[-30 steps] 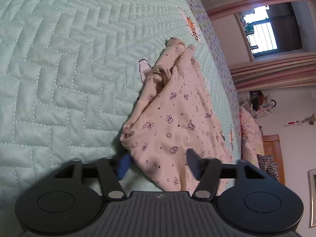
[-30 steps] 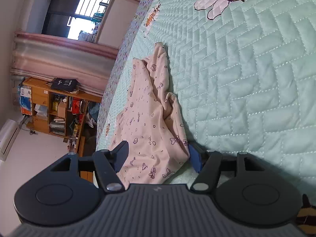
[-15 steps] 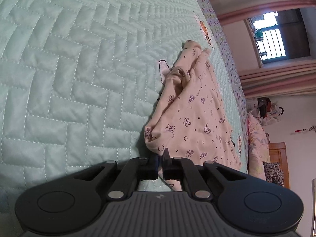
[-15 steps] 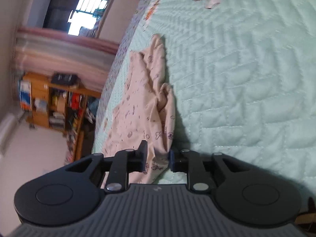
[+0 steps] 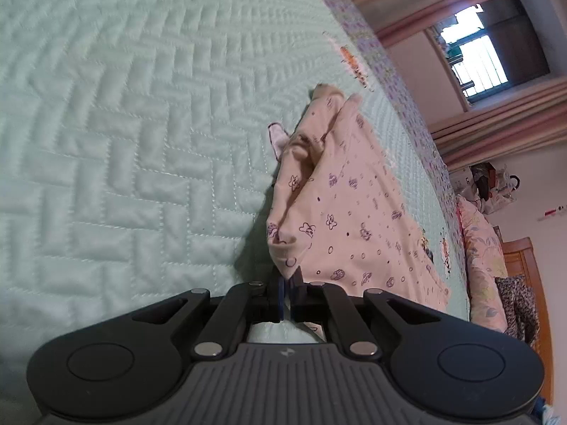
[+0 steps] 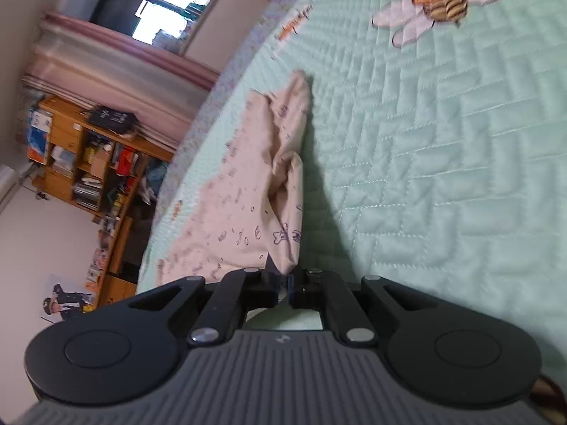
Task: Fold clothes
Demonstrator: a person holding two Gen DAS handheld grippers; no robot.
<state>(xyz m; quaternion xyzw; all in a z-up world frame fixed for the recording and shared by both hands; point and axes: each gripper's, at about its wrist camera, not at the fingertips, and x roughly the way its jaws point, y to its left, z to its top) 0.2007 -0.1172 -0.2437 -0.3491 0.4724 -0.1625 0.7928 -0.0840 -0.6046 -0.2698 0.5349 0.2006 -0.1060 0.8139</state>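
Two pinches hold one pink printed garment (image 5: 347,209): left gripper (image 5: 286,285) and right gripper (image 6: 283,283) each clamp a near corner; its long axis runs away across the green quilt (image 5: 124,141) toward the far window.

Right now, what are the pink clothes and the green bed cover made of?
The pink clothes look like soft, thin, matte cotton: they crease and droop limply from the tongs. The green bed cover looks like padded quilted fabric with a slight sheen: stitched zigzag lines puff up between seams.
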